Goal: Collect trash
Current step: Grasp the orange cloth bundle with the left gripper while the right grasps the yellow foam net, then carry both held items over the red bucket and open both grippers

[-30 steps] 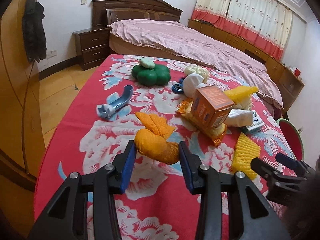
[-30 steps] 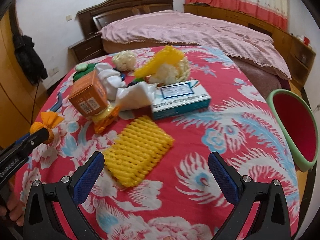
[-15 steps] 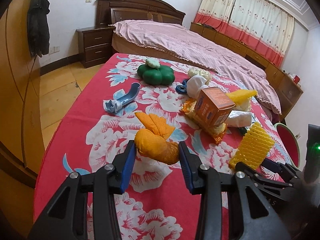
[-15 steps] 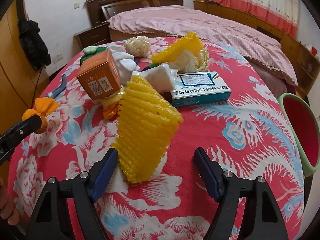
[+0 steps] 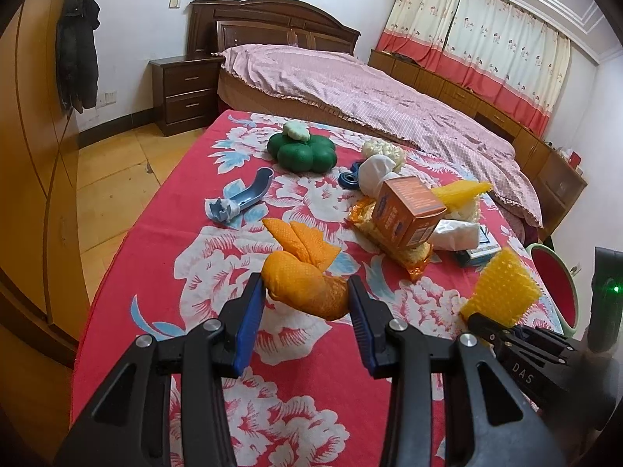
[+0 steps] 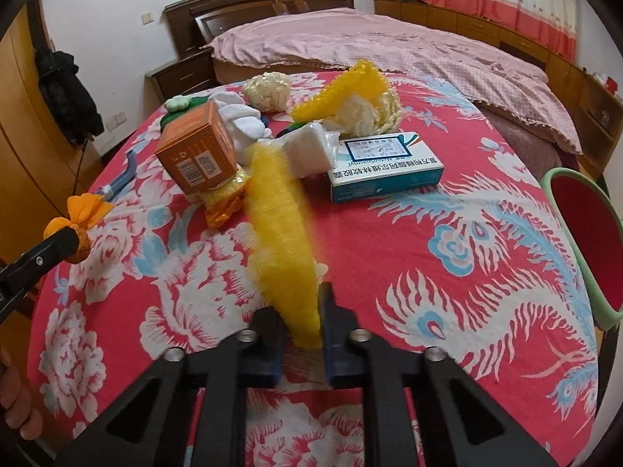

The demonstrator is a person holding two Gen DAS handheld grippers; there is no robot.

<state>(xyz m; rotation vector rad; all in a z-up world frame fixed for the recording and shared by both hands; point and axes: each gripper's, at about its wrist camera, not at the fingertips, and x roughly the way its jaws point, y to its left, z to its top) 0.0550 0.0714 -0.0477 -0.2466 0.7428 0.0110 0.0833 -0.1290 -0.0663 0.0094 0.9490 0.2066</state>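
My left gripper (image 5: 305, 303) is shut on an orange mesh bag (image 5: 301, 276) and holds it above the red flowered table; it also shows in the right wrist view (image 6: 74, 225). My right gripper (image 6: 301, 327) is shut on a yellow foam net (image 6: 280, 225), lifted off the cloth; the net also shows in the left wrist view (image 5: 502, 292). A pile of trash lies mid-table: an orange box (image 6: 196, 148), white tissue (image 6: 307, 148), a blue-and-white carton (image 6: 383, 167), and a second yellow net (image 6: 350, 85). A red bin with a green rim (image 6: 584, 233) stands at the table's right edge.
A green flower-shaped cushion (image 5: 301, 150) and a blue plastic scoop (image 5: 243, 198) lie on the table's far left. A bed (image 5: 350, 89) stands behind the table, with a nightstand (image 5: 183, 93) beside it. A wooden wardrobe (image 5: 27, 155) is on the left.
My right gripper closed on the yellow foam net and lifted it off the cloth. My left gripper kept hold of the orange bag and rose slightly.
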